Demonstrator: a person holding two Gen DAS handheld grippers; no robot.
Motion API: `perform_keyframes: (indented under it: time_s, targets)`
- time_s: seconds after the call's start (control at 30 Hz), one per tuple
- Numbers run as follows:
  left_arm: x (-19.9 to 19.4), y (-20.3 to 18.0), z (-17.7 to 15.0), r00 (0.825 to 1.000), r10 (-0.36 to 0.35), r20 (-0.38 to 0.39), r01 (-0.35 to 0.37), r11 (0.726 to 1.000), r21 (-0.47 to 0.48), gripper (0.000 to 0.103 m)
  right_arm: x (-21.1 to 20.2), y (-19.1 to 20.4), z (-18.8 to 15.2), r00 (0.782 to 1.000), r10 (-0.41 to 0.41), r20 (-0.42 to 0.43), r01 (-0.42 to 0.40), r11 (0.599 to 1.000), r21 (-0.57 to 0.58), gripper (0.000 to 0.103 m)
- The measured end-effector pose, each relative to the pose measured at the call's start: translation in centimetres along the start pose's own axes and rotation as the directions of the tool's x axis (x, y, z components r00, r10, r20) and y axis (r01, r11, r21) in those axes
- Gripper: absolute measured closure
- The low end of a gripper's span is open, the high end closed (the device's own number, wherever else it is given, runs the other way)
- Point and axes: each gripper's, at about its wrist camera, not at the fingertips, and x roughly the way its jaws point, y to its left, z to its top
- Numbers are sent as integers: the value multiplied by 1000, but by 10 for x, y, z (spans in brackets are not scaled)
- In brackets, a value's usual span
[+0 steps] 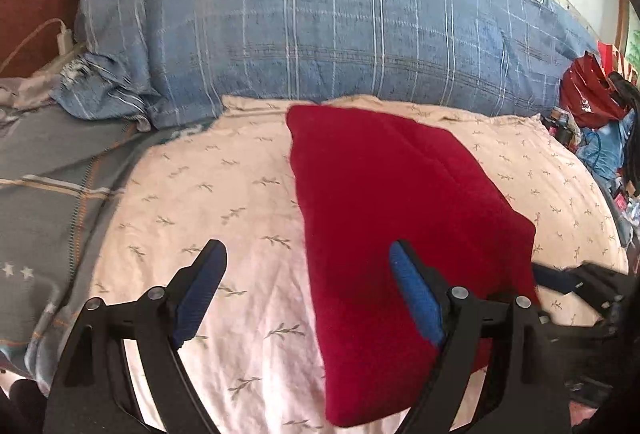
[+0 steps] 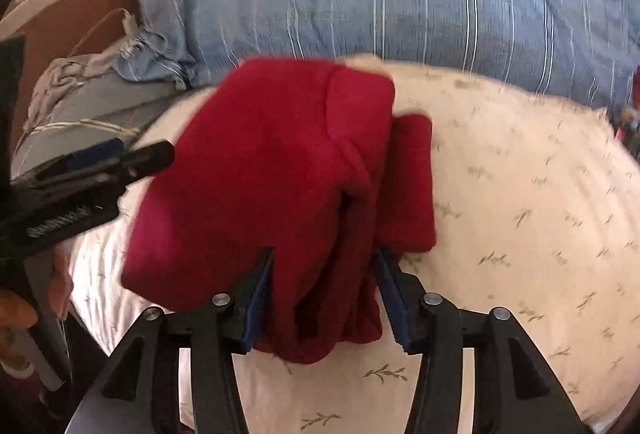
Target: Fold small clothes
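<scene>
Red garment (image 2: 260, 174) lies lengthwise ahead of right tool (image 2: 322, 290), bunched near edge between its half-spread jaws (grip unclear); left tool (image 1: 306, 294) spread wide, empty.

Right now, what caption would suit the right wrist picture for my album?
The right gripper straddles a folded red garment on a leaf-print sheet.

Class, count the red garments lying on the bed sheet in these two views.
1. The red garment lies folded on the cream sheet, in front of the blue quilt. Others may be hidden beyond the frames.
</scene>
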Motion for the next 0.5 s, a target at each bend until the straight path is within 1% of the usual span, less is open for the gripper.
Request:
perform_keyframes:
  time_s: [0.1, 0.13, 0.17, 0.27, 0.37, 0.4, 0.5]
  targets:
    - [-12, 4, 1, 1000, 5, 29, -4, 1000, -19, 19, -26, 11, 10, 997, -31, 73, 34, 999, -42, 50]
    - [-16, 5, 1, 999, 1, 37, 0, 1000, -30, 19, -33, 14, 13, 995, -40, 93, 45, 998, -50, 47]
    - [-20, 6, 2, 999, -4, 44, 6, 999, -39, 19, -40, 17, 14, 993, -46, 105, 52, 997, -55, 40]
    - [-33, 7, 3, 998, -9, 67, 12, 999, -46, 19, -55, 24, 19, 986, -61, 152, 71, 996, -59, 30]
    - [-46, 8, 3, 996, -3, 88, 6, 999, -39, 19, -62, 26, 21, 982, -84, 169, 92, 995, -40, 26]
    - [-51, 9, 4, 995, 0, 95, 4, 999, -42, 19, -65, 25, 22, 981, -85, 175, 90, 996, -25, 26]
    - [-62, 13, 5, 993, 8, 122, -1, 998, -56, 19, -70, 21, 23, 980, -70, 184, 68, 998, 15, 18]
